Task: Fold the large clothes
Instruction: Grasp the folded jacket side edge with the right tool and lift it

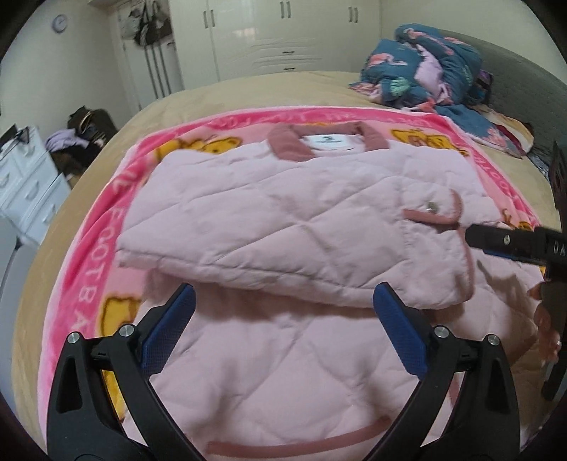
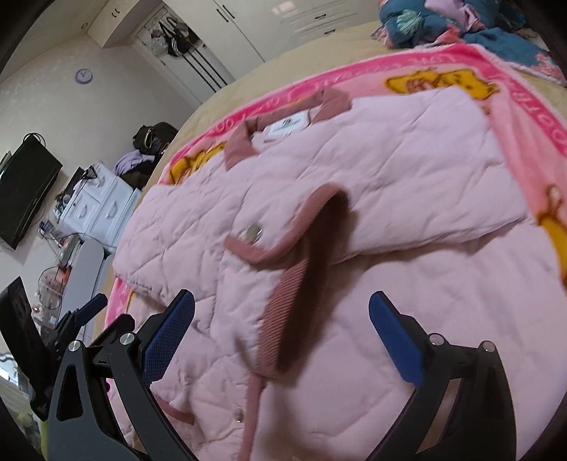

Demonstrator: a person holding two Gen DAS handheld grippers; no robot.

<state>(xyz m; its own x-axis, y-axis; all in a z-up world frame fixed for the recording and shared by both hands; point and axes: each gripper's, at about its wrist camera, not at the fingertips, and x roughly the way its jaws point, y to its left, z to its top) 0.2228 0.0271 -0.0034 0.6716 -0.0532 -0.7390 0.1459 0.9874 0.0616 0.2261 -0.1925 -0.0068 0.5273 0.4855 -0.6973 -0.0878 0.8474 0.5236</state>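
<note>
A pale pink quilted jacket (image 1: 283,220) with dusty-rose collar and cuff trim lies on a pink cartoon blanket (image 1: 92,255) on the bed. A sleeve is folded across its body, its cuff with a snap button (image 2: 253,232) at the middle. My left gripper (image 1: 283,305) is open and empty, just above the jacket's lower half. My right gripper (image 2: 281,312) is open and empty over the sleeve cuff (image 2: 294,283). The right gripper's fingers (image 1: 496,241) show at the right edge of the left wrist view, beside the cuff. The left gripper (image 2: 85,312) shows at the left edge of the right wrist view.
A crumpled dark blue floral quilt (image 1: 425,67) lies at the bed's far right. A white drawer unit (image 1: 28,184) and a pile of clothes with a bag (image 1: 85,131) stand left of the bed. White wardrobes (image 1: 283,32) line the far wall. A TV (image 2: 24,191) hangs left.
</note>
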